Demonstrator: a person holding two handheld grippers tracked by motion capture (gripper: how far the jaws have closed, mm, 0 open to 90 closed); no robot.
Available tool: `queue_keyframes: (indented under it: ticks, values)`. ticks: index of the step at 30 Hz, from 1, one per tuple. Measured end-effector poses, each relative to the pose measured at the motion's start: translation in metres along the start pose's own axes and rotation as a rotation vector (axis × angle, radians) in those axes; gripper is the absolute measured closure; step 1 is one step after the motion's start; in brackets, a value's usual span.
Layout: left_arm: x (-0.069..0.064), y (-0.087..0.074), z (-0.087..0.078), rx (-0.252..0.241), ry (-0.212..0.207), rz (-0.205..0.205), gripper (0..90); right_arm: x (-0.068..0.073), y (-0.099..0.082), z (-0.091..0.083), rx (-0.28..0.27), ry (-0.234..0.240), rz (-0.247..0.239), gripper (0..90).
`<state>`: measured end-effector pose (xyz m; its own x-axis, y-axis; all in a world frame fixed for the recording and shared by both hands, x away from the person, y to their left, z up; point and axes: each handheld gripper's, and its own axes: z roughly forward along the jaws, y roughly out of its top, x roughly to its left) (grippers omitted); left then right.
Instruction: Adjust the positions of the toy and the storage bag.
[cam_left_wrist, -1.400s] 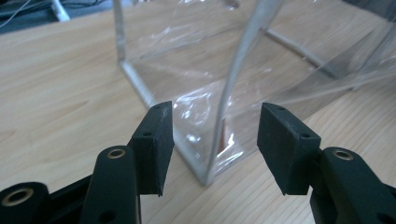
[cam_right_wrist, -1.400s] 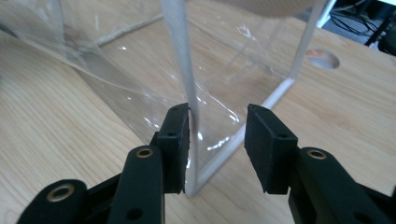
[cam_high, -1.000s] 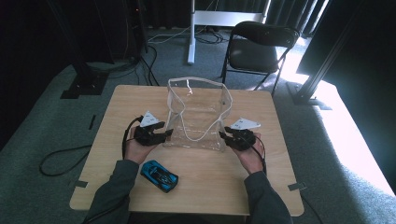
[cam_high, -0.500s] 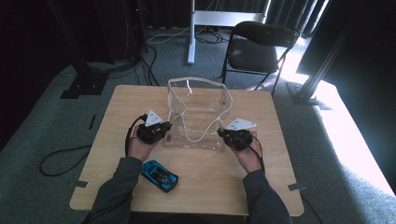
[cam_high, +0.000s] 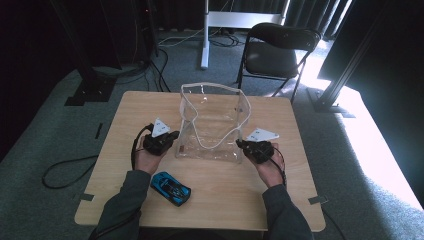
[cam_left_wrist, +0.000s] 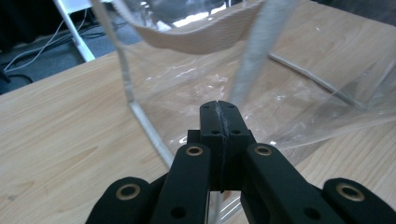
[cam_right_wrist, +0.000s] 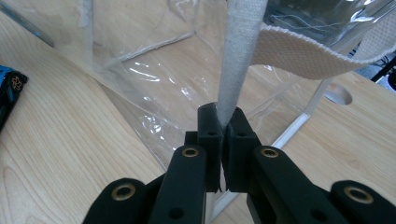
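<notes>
Wooden table (cam_high: 210, 200) carries a clear bag (cam_high: 212, 125) and toy car (cam_high: 171, 187). Left gripper (cam_high: 172, 139) and right gripper (cam_high: 242, 146) have just clamped onto the bag's front edge.

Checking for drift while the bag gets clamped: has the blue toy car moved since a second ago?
No. The blue toy car lies at the same spot near the table's front edge, between the forearms, same angle.

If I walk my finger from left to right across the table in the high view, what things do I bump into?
left gripper → clear bag → right gripper. The blue toy car lies nearer the person, below that line.
</notes>
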<state>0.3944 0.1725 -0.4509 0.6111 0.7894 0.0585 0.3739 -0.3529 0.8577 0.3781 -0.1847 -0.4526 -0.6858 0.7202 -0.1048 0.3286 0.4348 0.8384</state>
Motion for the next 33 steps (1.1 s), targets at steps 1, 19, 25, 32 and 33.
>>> queue_keyframes:
  ticks: [1, 19, 25, 32, 33]
  values:
    - [0.002, -0.001, -0.001, 0.000, 0.001, -0.010, 90.0, -0.001, -0.001, -0.001, -0.001, -0.003, 0.007, 87.5]
    - [-0.010, 0.009, 0.013, -0.024, -0.159, 0.006, 62.3, -0.003, -0.006, -0.007, -0.005, -0.003, 0.009, 87.5]
    - [-0.018, 0.010, 0.011, -0.030, -0.099, 0.091, 88.1, -0.002, -0.007, -0.008, -0.006, -0.007, 0.019, 87.5]
    - [-0.017, -0.004, -0.005, -0.092, -0.062, 0.041, 88.7, -0.005, -0.015, -0.019, -0.022, -0.011, 0.052, 87.6]
    - [-0.017, -0.007, -0.007, -0.098, -0.064, 0.030, 88.8, -0.005, -0.016, -0.020, -0.023, -0.010, 0.056, 87.7]
